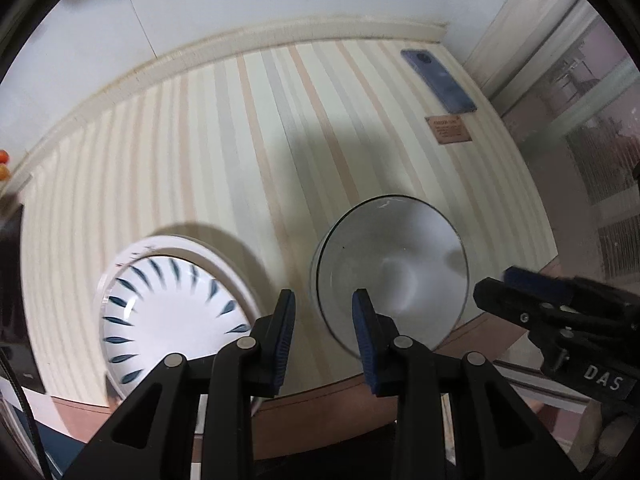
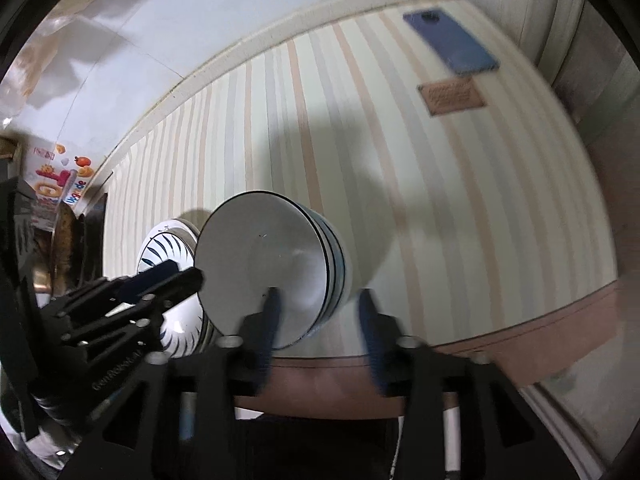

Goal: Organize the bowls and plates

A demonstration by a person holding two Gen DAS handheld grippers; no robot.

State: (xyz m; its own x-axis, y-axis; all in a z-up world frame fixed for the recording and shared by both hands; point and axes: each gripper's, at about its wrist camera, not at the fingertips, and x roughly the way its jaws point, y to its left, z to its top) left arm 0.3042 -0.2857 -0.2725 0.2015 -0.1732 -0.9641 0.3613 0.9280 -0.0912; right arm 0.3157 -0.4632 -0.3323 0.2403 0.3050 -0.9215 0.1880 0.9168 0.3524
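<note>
Two piles sit near the bench's [image 1: 248, 128] front edge: a stack of patterned plates [image 1: 168, 304] toward the front-left, and just beside it on the right a stack of bowls [image 1: 394, 268], white inside with dark-banded walls. In the right wrist view the bowls [image 2: 272, 264] partly overlap the plates [image 2: 168, 248]; touching or not, cannot tell.

Left tool [image 1: 323, 332]: jaws nearly closed but with a gap showing, bare bench between them, nothing held. It hangs above the space between the two piles.

Right tool [image 2: 316, 320]: released, jaws apart, straddling the near rim of the bowl stack without pressing it. Pads are blurred, so contact is hard to rule out, but the stack looks to rest on the bench on its own.

Step, as judged: bowl stack just set down; both piles grouped by kind. Sorting looks close to done.

Next move likely calls for clearing both tools straight up off the stacks without clipping the bowl rim. Risk: a snagged rim tips the stack off the nearby front edge.

A blue phone [image 1: 438, 80] and a brown card [image 1: 449, 129] lie at the far-right corner, well apart.
</note>
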